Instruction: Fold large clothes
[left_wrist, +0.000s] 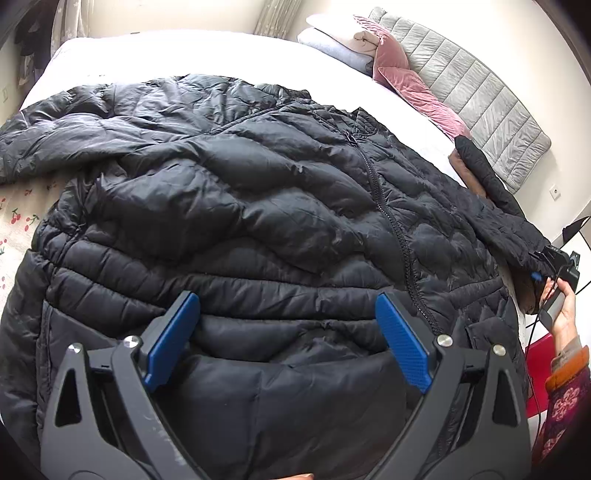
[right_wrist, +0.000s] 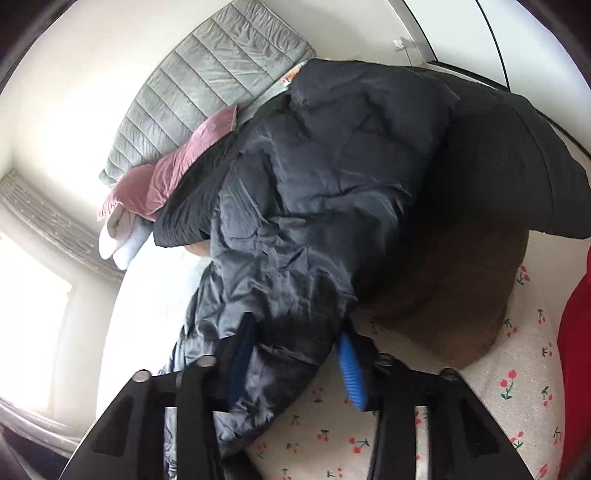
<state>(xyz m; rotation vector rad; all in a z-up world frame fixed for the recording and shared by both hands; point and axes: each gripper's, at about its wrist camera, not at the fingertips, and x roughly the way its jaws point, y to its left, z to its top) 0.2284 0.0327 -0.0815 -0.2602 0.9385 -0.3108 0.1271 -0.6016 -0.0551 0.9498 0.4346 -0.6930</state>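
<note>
Jacket (left_wrist: 258, 206), black and puffy, lies spread front-up across the bed (left_wrist: 177, 51), zipper running far to near. My left gripper (left_wrist: 288, 332) hovers released over the near hem, ready to pinch. My right gripper (right_wrist: 295, 363) is clenched on the sleeve (right_wrist: 317, 206), lifting it for a fold inward. The cuff hides its pads; the left sleeve runs out of frame.

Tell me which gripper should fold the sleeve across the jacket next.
Right, probably. The right gripper is already clamped on the jacket sleeve, lifted at the coat's edge. The left gripper hangs open above the black puffer jacket near its hem, holding nothing.
</note>
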